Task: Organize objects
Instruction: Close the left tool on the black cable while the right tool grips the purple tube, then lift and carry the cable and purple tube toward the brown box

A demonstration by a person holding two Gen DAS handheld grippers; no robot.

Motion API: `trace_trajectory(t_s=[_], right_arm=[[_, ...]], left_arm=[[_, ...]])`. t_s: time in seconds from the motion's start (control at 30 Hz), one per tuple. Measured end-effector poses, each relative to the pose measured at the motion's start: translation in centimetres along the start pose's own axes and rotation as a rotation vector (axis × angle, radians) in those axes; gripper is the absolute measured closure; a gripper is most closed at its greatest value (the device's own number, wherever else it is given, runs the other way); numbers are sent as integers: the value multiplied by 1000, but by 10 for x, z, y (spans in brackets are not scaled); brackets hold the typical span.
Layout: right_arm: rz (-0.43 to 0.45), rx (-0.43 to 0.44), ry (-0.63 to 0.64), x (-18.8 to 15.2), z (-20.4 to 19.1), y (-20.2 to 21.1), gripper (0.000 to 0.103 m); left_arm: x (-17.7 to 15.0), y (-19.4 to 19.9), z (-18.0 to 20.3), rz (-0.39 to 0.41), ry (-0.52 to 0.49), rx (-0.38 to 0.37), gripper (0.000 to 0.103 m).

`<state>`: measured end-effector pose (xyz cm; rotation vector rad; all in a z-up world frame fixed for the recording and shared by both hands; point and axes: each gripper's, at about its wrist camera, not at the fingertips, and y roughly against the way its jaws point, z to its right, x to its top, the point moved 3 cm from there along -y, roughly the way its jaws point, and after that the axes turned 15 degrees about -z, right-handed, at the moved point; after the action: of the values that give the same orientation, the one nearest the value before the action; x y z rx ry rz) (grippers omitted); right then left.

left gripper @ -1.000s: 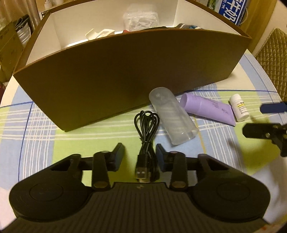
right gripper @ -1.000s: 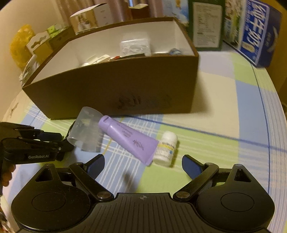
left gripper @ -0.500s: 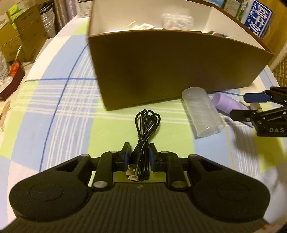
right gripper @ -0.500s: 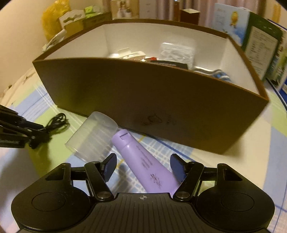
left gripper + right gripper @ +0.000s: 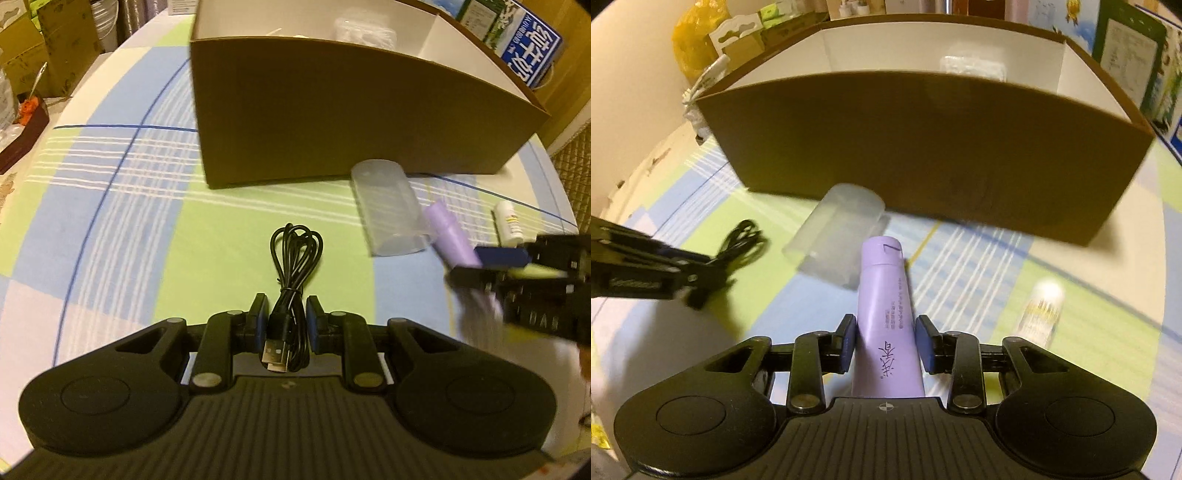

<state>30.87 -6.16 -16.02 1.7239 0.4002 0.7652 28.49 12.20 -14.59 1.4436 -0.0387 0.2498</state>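
Checked table carries a brown box containing a clear packet. Left claw pinches the cable; right claw pinches the tube.

On the tablecloth, before the box: cable at left, between left gripper pads; cup beside, lying flat; tube right of it, between right gripper pads, perhaps touching both; small bottle farthest right.
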Motion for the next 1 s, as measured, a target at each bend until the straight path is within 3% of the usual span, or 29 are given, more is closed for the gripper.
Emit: trace_trajectory(t_s=[0.2,0.53,1.0], right_arm=[[8,-13,-28,-6,-3,-2,69],[55,-106,37,5,-11,-11,69],[27,-29,-46,-6,-2,-1,72]], left_arm=[[10,-3,7,15,5,-5,84],[16,-7,16,37,11,23,87],[5,-1,11,37,25,9,89]])
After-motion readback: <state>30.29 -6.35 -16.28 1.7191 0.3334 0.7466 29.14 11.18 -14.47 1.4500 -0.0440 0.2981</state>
